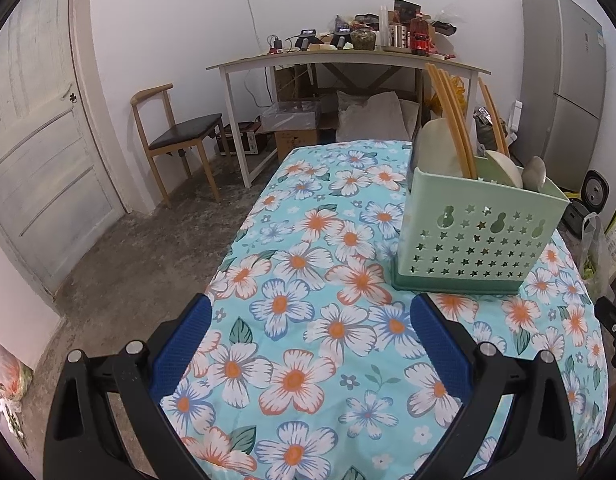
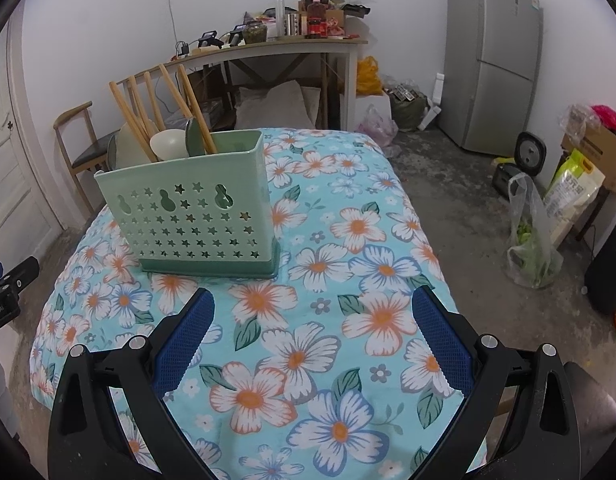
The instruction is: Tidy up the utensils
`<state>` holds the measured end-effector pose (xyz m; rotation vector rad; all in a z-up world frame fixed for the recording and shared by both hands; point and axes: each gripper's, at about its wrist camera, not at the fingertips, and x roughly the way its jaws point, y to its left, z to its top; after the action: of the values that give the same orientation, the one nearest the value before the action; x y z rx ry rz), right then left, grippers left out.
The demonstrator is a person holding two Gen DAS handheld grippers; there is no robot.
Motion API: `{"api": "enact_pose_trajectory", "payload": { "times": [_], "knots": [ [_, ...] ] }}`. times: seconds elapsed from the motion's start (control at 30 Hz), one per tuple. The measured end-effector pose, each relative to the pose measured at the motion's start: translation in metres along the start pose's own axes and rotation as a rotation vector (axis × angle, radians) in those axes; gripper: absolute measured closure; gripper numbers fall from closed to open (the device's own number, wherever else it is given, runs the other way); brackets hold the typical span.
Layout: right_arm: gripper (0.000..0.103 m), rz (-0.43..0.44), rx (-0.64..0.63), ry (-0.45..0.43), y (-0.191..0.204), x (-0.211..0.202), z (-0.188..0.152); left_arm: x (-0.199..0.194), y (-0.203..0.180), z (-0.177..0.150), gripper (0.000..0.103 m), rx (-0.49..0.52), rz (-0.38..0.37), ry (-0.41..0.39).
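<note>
Two claws hover over a worktop [image 1: 308,216] draped in a blue floral cloth [image 2: 347,248], both with their blue-padded fingers spread wide and gripping nothing. The left claw [image 1: 309,344] hangs above the near end of the cloth, with the pale green utensil holder [image 1: 479,236] ahead and to its right. The right claw [image 2: 313,340] is poised over the same cloth, with the holder [image 2: 188,220] ahead and to its left. The holder stands upright on the cloth, its front wall pierced with star and gourd-shaped cutouts, seated in a darker green base. Wooden chopsticks [image 2: 148,108] lean out of it at a slant, alongside pale spoons [image 2: 170,142] and a green spoon [image 2: 196,136] whose bowls rise above the rim. In the left wrist view, the chopsticks [image 1: 451,116] fan upward and a spoon [image 1: 533,174] shows at the holder's right end. Behind the worktop, a cluttered white desk [image 1: 347,62] lines the wall, a wooden chair [image 1: 176,136] stands near the door [image 1: 36,128], and a grey fridge [image 2: 493,56] occupies the far corner.
</note>
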<state>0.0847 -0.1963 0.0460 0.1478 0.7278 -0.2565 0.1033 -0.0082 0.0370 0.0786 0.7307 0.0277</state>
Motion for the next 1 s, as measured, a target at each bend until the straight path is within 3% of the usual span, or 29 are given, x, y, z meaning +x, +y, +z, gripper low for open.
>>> {"api": "enact_pose_trajectory", "payload": {
  "times": [0.4, 1.0],
  "knots": [
    [0.008, -0.008, 0.004, -0.011, -0.004, -0.002, 0.002, -0.005, -0.012, 0.001, 0.006, 0.038, -0.044, -0.015],
    [0.008, -0.007, 0.007, -0.013, -0.01, -0.001, 0.002, -0.006, -0.017, 0.002, 0.006, 0.048, -0.049, -0.022]
  ]
}}
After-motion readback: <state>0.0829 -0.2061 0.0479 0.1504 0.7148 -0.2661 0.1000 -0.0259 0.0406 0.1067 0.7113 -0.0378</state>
